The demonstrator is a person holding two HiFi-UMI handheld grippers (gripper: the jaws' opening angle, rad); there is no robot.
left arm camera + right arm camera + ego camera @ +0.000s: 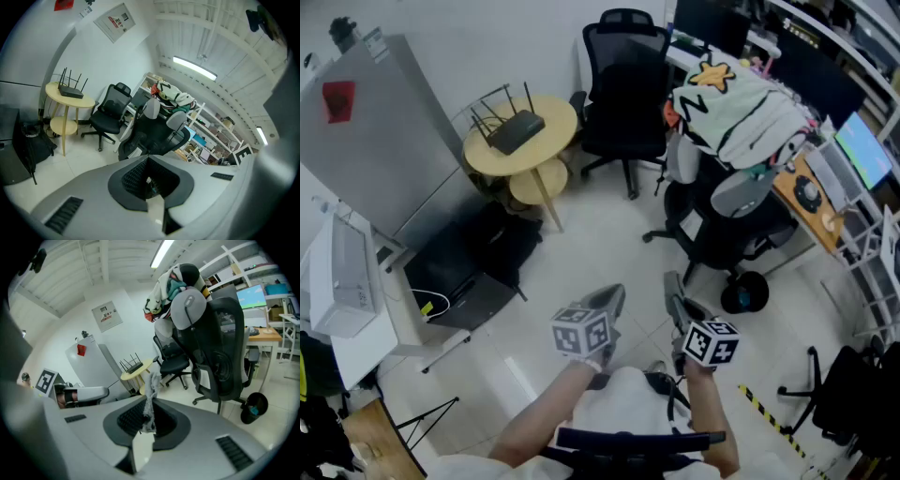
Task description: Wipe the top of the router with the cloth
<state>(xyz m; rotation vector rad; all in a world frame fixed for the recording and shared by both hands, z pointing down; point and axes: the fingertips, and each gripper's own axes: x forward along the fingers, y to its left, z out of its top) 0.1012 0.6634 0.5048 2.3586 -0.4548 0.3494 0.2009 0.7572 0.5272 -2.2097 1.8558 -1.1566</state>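
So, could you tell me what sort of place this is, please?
Most likely an office or workroom: black swivel chairs, a desk with a lit monitor, and a router on a small round table.

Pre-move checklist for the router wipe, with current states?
1. Cloth gripped in right claw: ok, clamped, with its end sticking out past the tips.
2. Left claw free: ok, jaws together on nothing.
3. Router top exposed: ok, it lies flat on the round table with nothing on it.
4. Router in reach: not ok, it is far across the floor from both claws.
5. Cloth clean: cannot tell.
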